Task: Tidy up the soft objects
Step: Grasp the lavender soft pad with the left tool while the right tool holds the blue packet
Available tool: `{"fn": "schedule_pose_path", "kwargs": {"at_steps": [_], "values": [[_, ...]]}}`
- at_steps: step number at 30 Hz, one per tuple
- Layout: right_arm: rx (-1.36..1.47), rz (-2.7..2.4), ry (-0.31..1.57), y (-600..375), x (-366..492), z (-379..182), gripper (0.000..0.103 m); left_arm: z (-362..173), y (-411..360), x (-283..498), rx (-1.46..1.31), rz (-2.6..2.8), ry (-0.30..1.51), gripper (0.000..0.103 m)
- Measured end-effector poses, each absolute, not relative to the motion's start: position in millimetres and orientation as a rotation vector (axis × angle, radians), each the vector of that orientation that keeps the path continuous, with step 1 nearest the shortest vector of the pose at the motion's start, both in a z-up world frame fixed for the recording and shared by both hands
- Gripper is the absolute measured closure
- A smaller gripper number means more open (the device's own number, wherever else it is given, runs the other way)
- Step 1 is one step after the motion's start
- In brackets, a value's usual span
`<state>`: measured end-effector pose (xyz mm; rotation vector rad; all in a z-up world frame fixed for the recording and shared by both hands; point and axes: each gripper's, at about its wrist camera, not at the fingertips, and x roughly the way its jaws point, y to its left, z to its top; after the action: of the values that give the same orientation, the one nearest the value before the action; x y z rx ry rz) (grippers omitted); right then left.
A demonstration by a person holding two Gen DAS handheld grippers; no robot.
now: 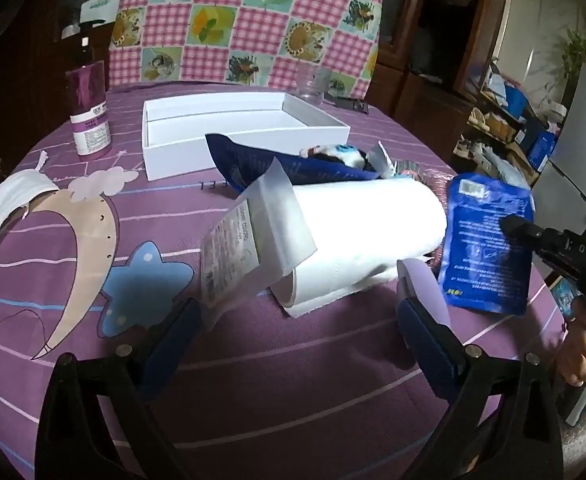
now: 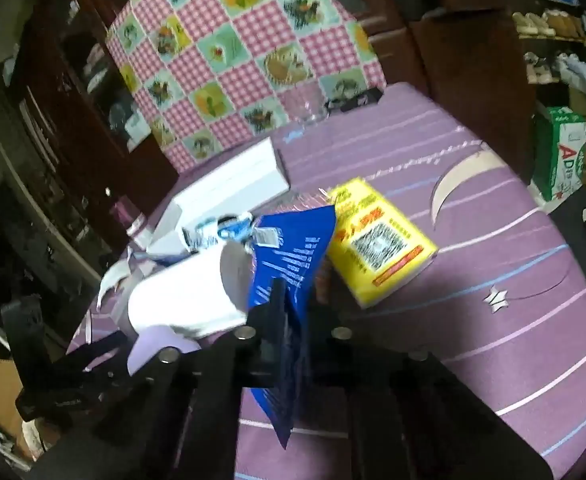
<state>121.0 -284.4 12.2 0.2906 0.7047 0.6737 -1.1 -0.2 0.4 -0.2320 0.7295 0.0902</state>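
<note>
Left wrist view: left gripper [image 1: 299,320] nearest the lens, jaws spread wide, nothing between them, low over the purple counter [image 1: 293,400]. Just ahead, the white paper roll [image 1: 365,232] lies on its side with a flat white sachet [image 1: 253,236] leaning on its near end. Behind the roll is a dark blue pouch [image 1: 253,160] with small toy-like bits on it, too small to identify. White box [image 1: 245,128] further back looks empty, so nothing sorted yet as far as shown. Face mask [image 1: 9,204] lies far left; purple bottle [image 1: 89,112] stands beside the box.

Right wrist view: right gripper [image 2: 289,320] clamped on the blue packet [image 2: 289,256], lifted clear of the counter, close beside the roll's end. Yellow packet [image 2: 381,240] lies flat, untouched. Blurred frame.

Judgement: early stage; one item in hand, the roll, sachet, pouch, mask and yellow packet all left.
</note>
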Motion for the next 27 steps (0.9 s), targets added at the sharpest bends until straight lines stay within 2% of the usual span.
{"fn": "schedule_pose_path", "kwargs": {"at_steps": [9,12,16,27], "values": [[0.359,0.771,0.572,-298,107,30,0.097,14,-7,-13,-0.227,0.043,0.696,0.007],[0.354,0.795,0.564,-296,105,31,0.100,17,-11,-11,-0.247,-0.007,0.702,0.012],[0.341,0.795,0.579,-293,106,29,0.100,19,-18,-10,-0.270,-0.075,0.725,0.029],[0.336,0.782,0.598,-293,108,26,0.100,2,-36,16,-0.264,-0.103,0.908,0.030]]}}
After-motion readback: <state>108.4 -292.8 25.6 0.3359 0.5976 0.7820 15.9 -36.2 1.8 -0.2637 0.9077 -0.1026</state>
